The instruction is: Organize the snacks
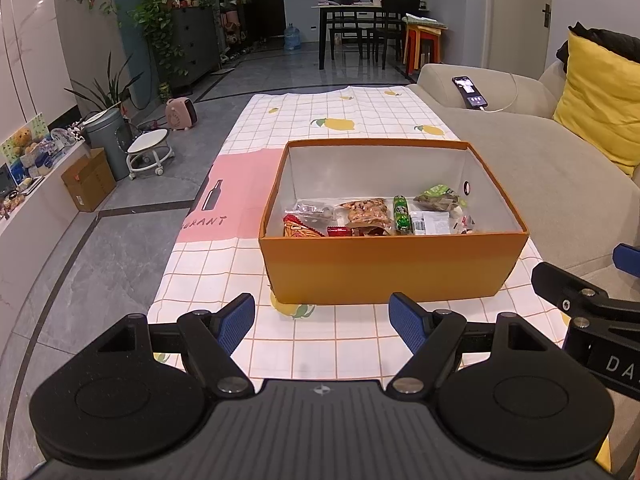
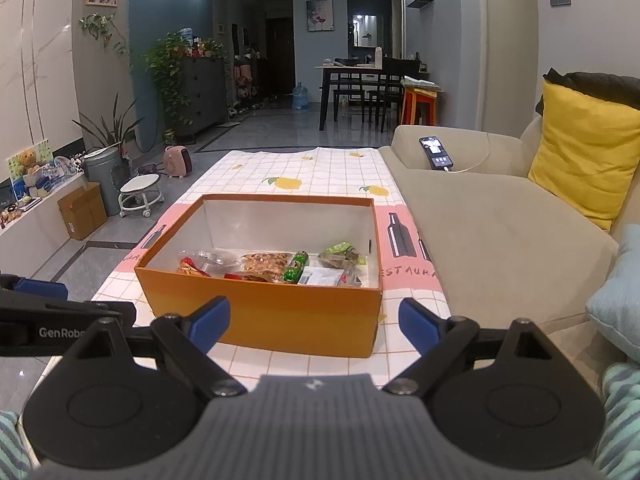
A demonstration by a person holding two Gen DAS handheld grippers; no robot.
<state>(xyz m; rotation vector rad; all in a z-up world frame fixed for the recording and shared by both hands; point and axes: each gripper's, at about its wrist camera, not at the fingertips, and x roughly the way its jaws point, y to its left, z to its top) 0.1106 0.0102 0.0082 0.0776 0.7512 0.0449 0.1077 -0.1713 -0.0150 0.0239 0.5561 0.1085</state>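
An open orange box point(image 1: 392, 268) stands on the checked tablecloth point(image 1: 224, 264) and holds several snack packs: a red pack point(image 1: 298, 229), a clear bag of nuts point(image 1: 367, 210), a green tube point(image 1: 401, 214) and a green bag point(image 1: 438, 197). The box also shows in the right wrist view point(image 2: 280, 320) with the green tube point(image 2: 295, 267). My left gripper point(image 1: 322, 322) is open and empty, just in front of the box. My right gripper point(image 2: 314, 322) is open and empty, close to the box's near wall. The right gripper's arm shows at the left view's right edge point(image 1: 576, 300).
A beige sofa point(image 2: 488, 240) runs along the table's right side, with a yellow cushion point(image 2: 584, 160) and a charging phone point(image 2: 437, 153). On the floor at the left are a cardboard box point(image 1: 88, 180), a white wheeled stool point(image 1: 150, 152) and a bin point(image 1: 108, 136).
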